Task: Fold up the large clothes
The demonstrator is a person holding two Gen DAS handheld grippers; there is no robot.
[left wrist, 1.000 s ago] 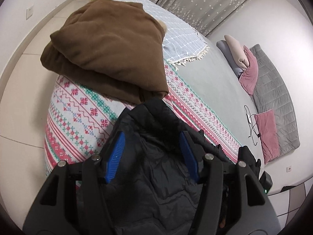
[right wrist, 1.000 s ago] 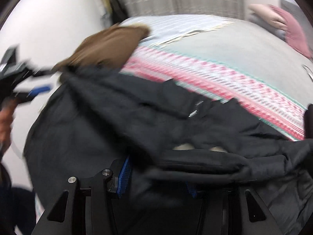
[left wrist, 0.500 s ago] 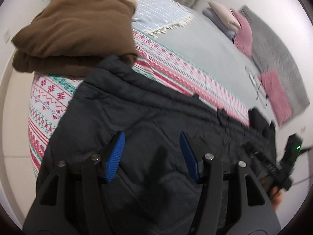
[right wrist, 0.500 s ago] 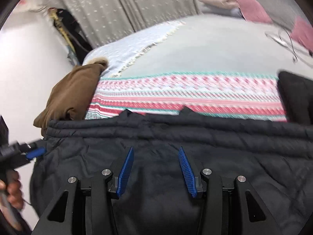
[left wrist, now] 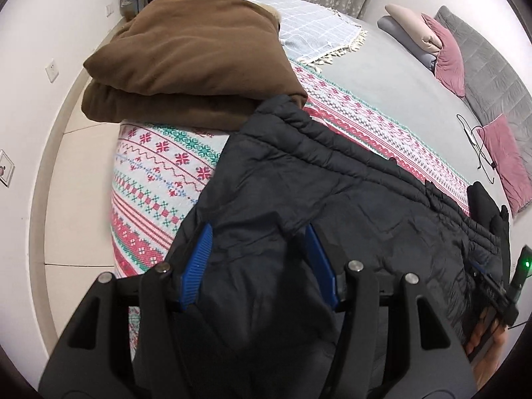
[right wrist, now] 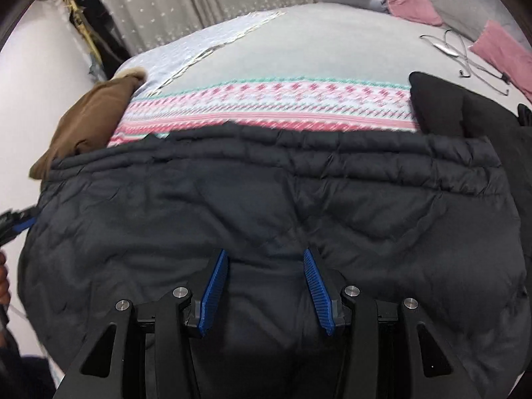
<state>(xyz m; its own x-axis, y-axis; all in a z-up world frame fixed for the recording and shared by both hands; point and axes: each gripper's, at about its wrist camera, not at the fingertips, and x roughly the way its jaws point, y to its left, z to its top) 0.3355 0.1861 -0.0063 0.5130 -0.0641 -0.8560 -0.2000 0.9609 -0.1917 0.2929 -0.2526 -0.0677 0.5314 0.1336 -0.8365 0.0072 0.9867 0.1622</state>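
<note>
lying spread across the foot of the patterned bed [left wrist: 159,179], the dark quilted padded jacket [right wrist: 266,199] has bunched fabric pinched in the left hand-held gripper [left wrist: 257,252] and right hand-held gripper [right wrist: 266,266].

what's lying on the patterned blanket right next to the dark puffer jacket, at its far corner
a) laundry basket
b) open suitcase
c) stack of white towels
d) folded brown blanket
d: a folded brown blanket sits on the patterned blanket with the dark puffer jacket reaching its near edge; no towels, suitcase or basket show.
</note>
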